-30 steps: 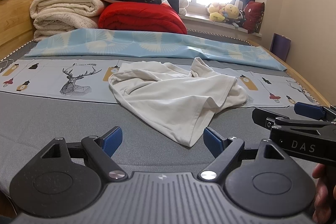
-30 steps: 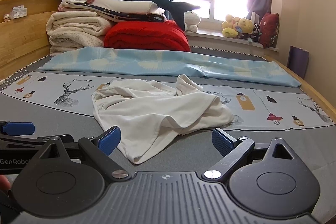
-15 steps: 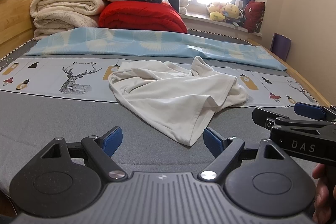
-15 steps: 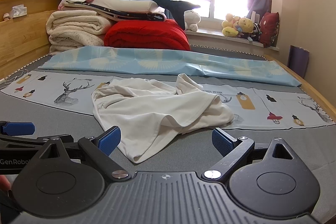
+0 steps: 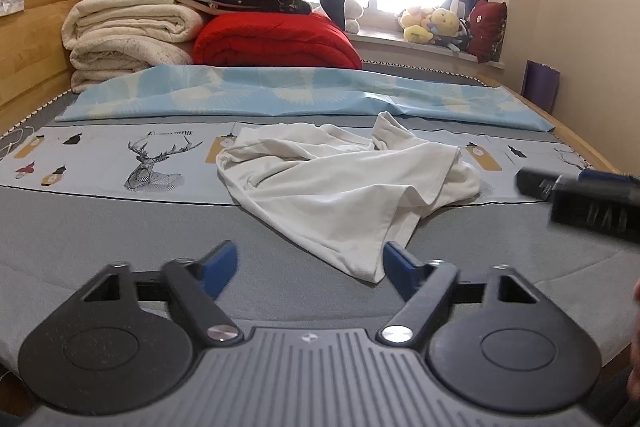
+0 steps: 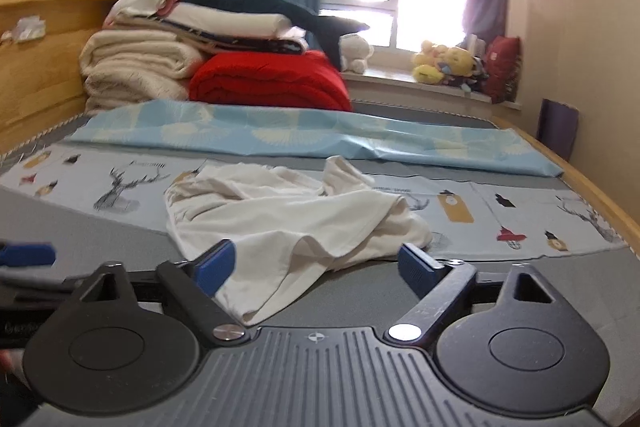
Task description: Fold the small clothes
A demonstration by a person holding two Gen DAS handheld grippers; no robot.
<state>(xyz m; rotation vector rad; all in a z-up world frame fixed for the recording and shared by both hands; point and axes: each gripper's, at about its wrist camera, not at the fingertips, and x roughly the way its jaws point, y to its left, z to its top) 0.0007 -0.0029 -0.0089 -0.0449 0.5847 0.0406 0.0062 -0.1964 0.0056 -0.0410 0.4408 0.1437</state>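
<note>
A crumpled white garment point(image 5: 344, 187) lies in the middle of the bed, with one corner trailing toward me. My left gripper point(image 5: 308, 267) hovers at that near corner with its jaws closing. The corner tip shows just inside the right pad point(image 5: 400, 267), and nothing is pinched. In the right wrist view the same garment point(image 6: 288, 219) spreads ahead of my right gripper point(image 6: 316, 267). Its jaws are closing too, with the cloth's near corner seen between the fingers and no pad pressing on it. The right gripper point(image 5: 580, 195) appears blurred at the right edge of the left wrist view.
Folded blankets point(image 5: 128, 35), a red quilt point(image 5: 276, 43) and a dark plush shark are stacked at the far end. A light blue sheet point(image 5: 304, 95) lies across the bed. Plush toys point(image 5: 432, 27) sit on the windowsill. Wooden bed rails run along both sides.
Both grippers' blue pads stand a little closer together than before. The right gripper now looks blurred in the left wrist view. The garment has not moved.
</note>
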